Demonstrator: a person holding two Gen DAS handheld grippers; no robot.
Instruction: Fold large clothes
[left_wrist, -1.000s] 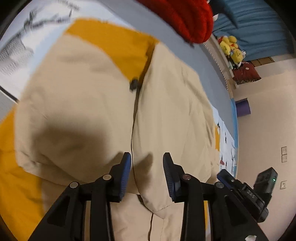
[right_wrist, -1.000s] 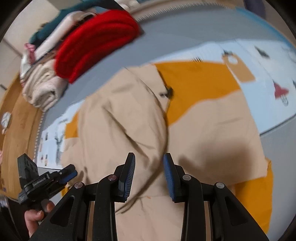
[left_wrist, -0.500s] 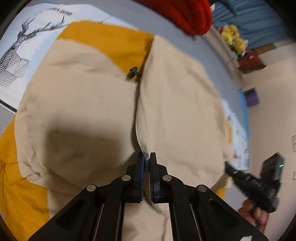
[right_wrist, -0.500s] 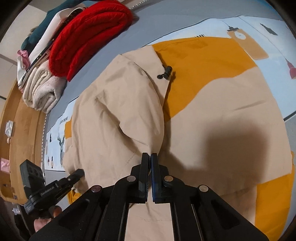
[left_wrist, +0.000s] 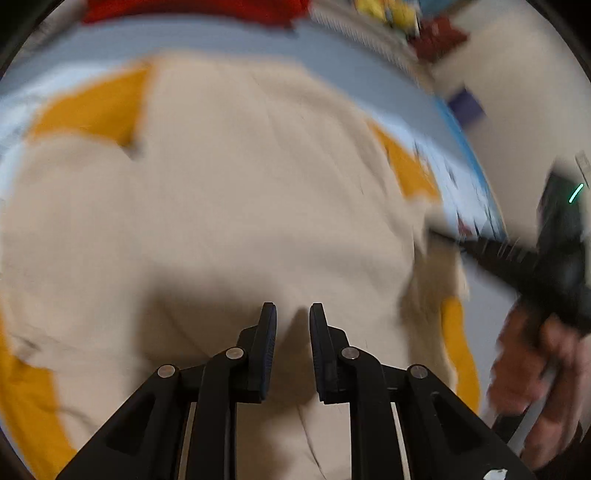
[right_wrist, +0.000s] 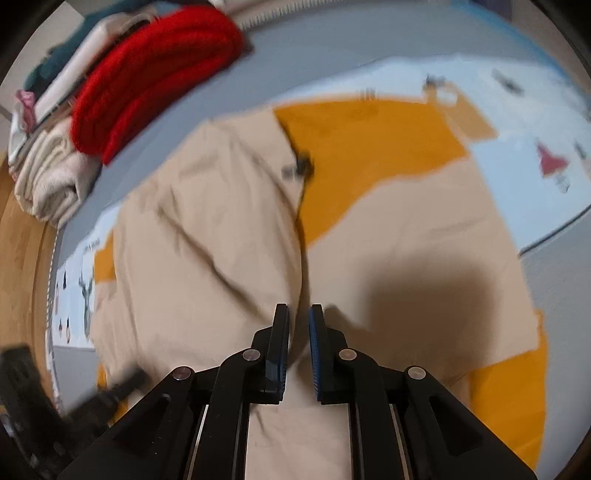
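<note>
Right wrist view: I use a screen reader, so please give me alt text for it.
The right gripper, its jaws opening with a small gap, points down at a beige and orange jacket spread on a printed sheet. A red knit tops a stack of folded clothes at upper left. The left gripper is a dark blur at lower left.

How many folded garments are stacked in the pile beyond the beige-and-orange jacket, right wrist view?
4 distinguishable: red knit on top, cream fleece beneath at the front, a white piece behind, teal one at the back. Blur may hide more.
</note>
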